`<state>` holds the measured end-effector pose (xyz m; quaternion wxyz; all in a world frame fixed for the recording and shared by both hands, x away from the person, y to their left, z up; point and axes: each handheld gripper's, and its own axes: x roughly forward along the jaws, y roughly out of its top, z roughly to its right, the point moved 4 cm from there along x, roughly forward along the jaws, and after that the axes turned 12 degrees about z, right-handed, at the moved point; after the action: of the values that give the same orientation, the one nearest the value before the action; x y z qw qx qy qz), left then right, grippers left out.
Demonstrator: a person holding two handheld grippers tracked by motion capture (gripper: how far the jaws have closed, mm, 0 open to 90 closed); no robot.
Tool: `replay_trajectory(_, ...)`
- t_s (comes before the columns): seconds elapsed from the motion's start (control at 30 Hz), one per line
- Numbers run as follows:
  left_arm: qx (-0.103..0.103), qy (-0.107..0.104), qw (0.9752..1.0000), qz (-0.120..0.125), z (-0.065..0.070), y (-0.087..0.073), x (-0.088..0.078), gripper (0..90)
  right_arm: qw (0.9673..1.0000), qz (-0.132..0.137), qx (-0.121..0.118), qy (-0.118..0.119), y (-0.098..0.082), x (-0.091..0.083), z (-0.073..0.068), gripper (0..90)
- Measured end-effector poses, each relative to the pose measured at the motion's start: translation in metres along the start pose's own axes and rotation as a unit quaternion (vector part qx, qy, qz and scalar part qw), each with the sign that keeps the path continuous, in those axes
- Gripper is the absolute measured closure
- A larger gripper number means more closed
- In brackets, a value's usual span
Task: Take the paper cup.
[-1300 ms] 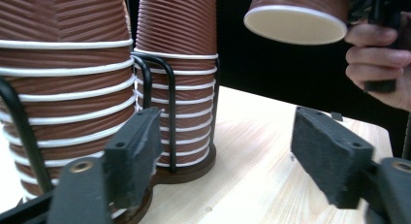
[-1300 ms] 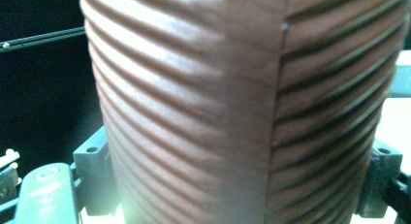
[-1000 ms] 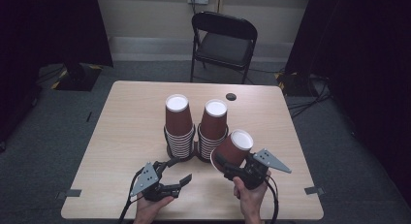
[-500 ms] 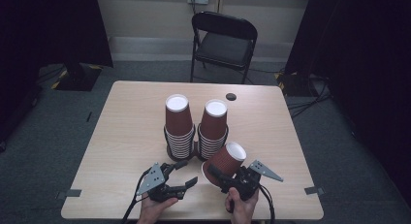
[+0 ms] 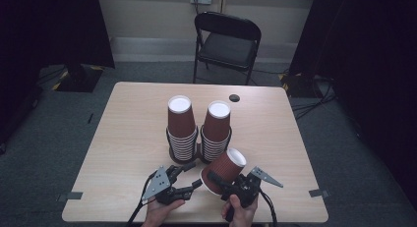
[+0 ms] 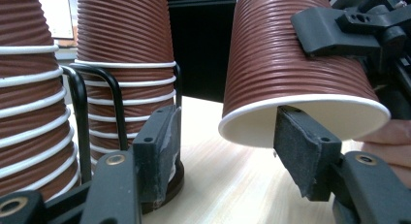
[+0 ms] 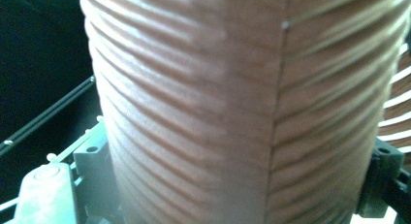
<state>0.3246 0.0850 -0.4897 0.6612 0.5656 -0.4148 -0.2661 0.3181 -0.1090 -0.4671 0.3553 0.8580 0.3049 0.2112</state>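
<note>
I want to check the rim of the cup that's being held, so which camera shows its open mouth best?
The left gripper view: the held cup hangs tilted there, its white rim and pale inside facing the camera. The high view shows the cup small, in the right gripper. The right gripper view gives just its ribbed wall, blurred.

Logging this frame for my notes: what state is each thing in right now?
Loose cup: upside down, tilted, lifted off the table, held by the right gripper.
Left gripper: open, empty, one jaw under the cup's rim.
Two cup stacks: upright in black wire holders.
Folding chair: unfolded, vacant.
</note>
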Motion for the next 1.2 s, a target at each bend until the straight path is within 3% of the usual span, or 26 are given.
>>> replay_trajectory(0.17, 0.004, 0.001, 1.0, 0.006, 0.001, -0.002, 0.002, 45.5, 0.9993, -0.004, 0.036, 0.009, -0.006, 0.002, 0.001, 14.2)
replay_trajectory(0.33, 0.014, -0.004, 0.9999, 0.001, 0.003, -0.005, 0.005, 47.4, 0.9989, -0.015, 0.042, 0.012, -0.013, 0.004, 0.0, 14.2)
replay_trajectory(0.43, 0.019, -0.003, 0.9998, -0.001, 0.005, -0.006, 0.008, 50.0, 0.998, -0.027, 0.051, 0.026, -0.017, 0.007, -0.003, 14.0)
replay_trajectory(0.6, 0.029, 0.006, 0.9995, 0.006, 0.005, -0.006, 0.009, 56.9, 0.9969, -0.05, 0.049, 0.035, -0.025, 0.012, -0.007, 13.9)
replay_trajectory(0.77, 0.035, 0.007, 0.9993, 0.009, 0.007, -0.006, 0.009, 76.6, 0.997, -0.053, 0.038, 0.041, -0.027, 0.014, -0.01, 12.5)
replay_trajectory(0.87, 0.043, 0.007, 0.999, 0.007, 0.007, -0.007, 0.008, 80.1, 0.9972, -0.053, 0.034, 0.042, -0.027, 0.014, -0.01, 11.8)
replay_trajectory(0.97, 0.029, 0.002, 0.9995, 0.007, 0.006, -0.009, 0.007, 83.5, 0.9973, -0.054, 0.031, 0.04, -0.025, 0.013, -0.009, 11.0)
replay_trajectory(1.2, 0.024, 0.001, 0.9997, 0.001, 0.006, -0.009, 0.007, 84.9, 0.9985, -0.041, 0.025, 0.027, -0.019, 0.011, -0.006, 9.8)
